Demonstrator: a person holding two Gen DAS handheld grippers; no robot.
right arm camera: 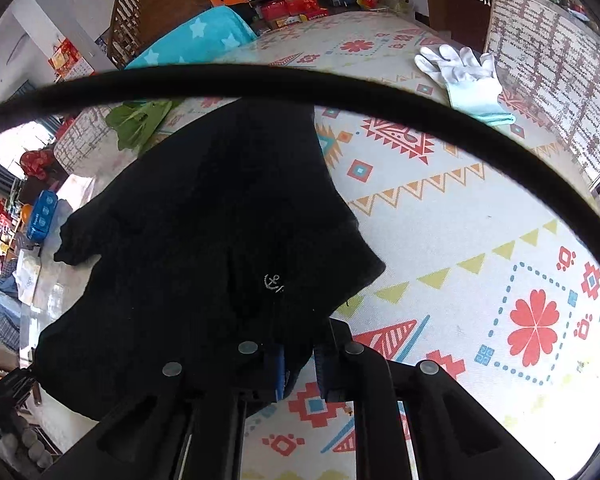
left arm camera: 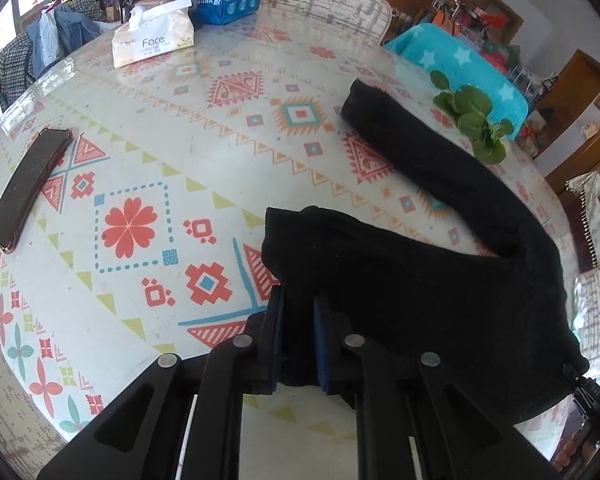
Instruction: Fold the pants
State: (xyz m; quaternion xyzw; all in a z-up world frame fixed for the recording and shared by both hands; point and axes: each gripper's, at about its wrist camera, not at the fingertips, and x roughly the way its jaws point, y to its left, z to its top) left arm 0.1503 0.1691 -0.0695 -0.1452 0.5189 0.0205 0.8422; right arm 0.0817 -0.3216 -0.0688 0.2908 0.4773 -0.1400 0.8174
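Pants [left arm camera: 440, 280], black, are being held at one end by both tongs above the patterned counter [left arm camera: 148, 168]. Left tongs [left arm camera: 298, 340] are being kept nearly closed, blue pads pinched on a fold of the black cloth. Right tongs [right arm camera: 300, 360] are likewise being kept nearly closed on a hanging edge of the same garment, just below a small embroidered anchor mark [right arm camera: 273, 282]. One leg is being left trailing across the counter toward the far right, its end lying near a bunch of green leaves [left arm camera: 472, 116]. Phone [left arm camera: 26, 190], dark, is being shown lying at the left of the counter, well apart from the pants. Tissue pack [left arm camera: 152, 36] is being shown at the far side, with a blue pack [left arm camera: 228, 0] behind it. White glove [right arm camera: 464, 80] is being shown lying on the far right of the counter in the right wrist view. Black cable [right arm camera: 300, 76] is being shown arching across that view.
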